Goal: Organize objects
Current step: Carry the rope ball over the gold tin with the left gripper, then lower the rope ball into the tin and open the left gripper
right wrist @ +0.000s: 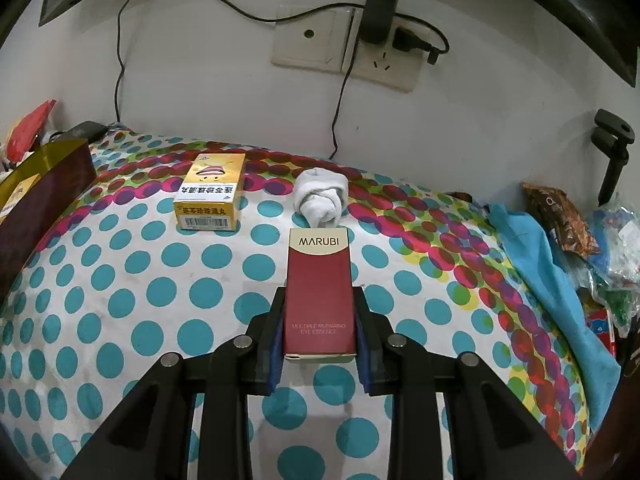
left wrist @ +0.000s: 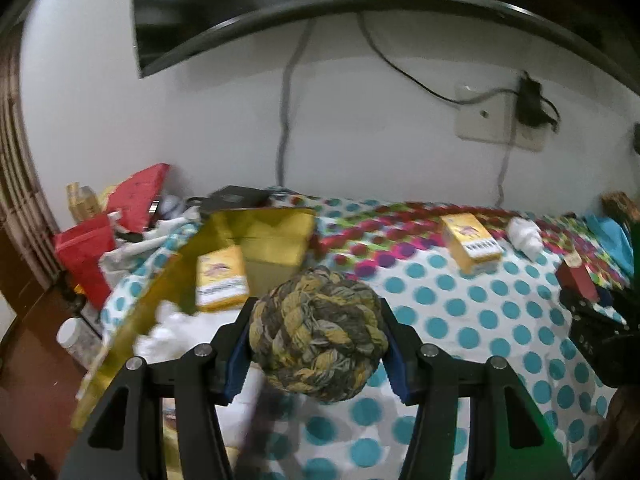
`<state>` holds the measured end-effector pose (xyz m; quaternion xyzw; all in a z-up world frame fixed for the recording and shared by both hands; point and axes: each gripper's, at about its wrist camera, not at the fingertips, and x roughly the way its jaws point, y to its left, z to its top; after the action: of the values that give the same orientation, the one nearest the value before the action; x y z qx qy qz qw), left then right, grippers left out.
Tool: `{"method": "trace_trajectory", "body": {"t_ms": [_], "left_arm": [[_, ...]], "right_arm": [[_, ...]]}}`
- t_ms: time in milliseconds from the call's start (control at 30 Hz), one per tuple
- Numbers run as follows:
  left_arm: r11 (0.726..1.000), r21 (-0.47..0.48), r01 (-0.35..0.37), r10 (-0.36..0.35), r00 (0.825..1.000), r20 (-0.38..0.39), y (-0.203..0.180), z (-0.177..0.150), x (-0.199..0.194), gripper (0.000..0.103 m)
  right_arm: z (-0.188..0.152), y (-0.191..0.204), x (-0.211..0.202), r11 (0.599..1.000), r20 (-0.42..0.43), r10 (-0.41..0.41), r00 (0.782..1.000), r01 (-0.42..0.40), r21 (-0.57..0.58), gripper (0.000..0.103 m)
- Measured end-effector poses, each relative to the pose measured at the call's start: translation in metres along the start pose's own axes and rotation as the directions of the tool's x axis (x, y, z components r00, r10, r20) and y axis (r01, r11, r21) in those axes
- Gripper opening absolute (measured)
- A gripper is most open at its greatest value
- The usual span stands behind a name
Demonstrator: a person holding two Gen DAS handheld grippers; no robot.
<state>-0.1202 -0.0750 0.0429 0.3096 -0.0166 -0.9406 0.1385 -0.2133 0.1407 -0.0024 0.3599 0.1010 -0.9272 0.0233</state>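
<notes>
My left gripper (left wrist: 318, 334) is shut on a woven rope ball (left wrist: 318, 330) of yellow and grey, held above the dotted cloth next to a gold box (left wrist: 276, 236). The gold box holds a yellow medicine carton (left wrist: 222, 278) and something white (left wrist: 168, 332). My right gripper (right wrist: 320, 320) is shut on a red MARUBI carton (right wrist: 320, 296), held over the dotted cloth (right wrist: 120, 280). Beyond it lie another yellow medicine carton (right wrist: 210, 196) and a rolled white sock (right wrist: 322, 198). Both also show in the left wrist view: the carton (left wrist: 472, 246) and the sock (left wrist: 526, 236).
Red packets (left wrist: 86, 256) and clutter crowd the far left by the wall. A blue cloth (right wrist: 552, 280) and snack bags (right wrist: 560, 216) lie at the right edge. A wall socket (right wrist: 344, 44) with cables and a monitor (left wrist: 320, 0) are behind the table.
</notes>
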Motion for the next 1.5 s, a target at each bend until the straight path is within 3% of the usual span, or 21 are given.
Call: {"method": "trace_trajectory", "body": {"t_ms": [233,467,1500], "left_arm": [[0.990,-0.100,-0.098,0.097,0.995,-0.010,0.076,0.023,0.000,0.057],[0.975,-0.154,-0.162,0.151,0.985,-0.078,0.123,0.013,0.017,0.057],[0.972,-0.168,-0.164,0.141,0.980,-0.140,0.136,0.000,0.041,0.058]], "right_arm": [[-0.001,0.001,0.001,1.000,0.003,0.005,1.000,-0.005,-0.011,0.027],[0.000,0.006,0.002,1.000,-0.002,-0.006,1.000,0.006,-0.030,0.027],[0.002,0.011,0.006,0.998,-0.025,-0.010,1.000,0.008,-0.065,0.027]]}}
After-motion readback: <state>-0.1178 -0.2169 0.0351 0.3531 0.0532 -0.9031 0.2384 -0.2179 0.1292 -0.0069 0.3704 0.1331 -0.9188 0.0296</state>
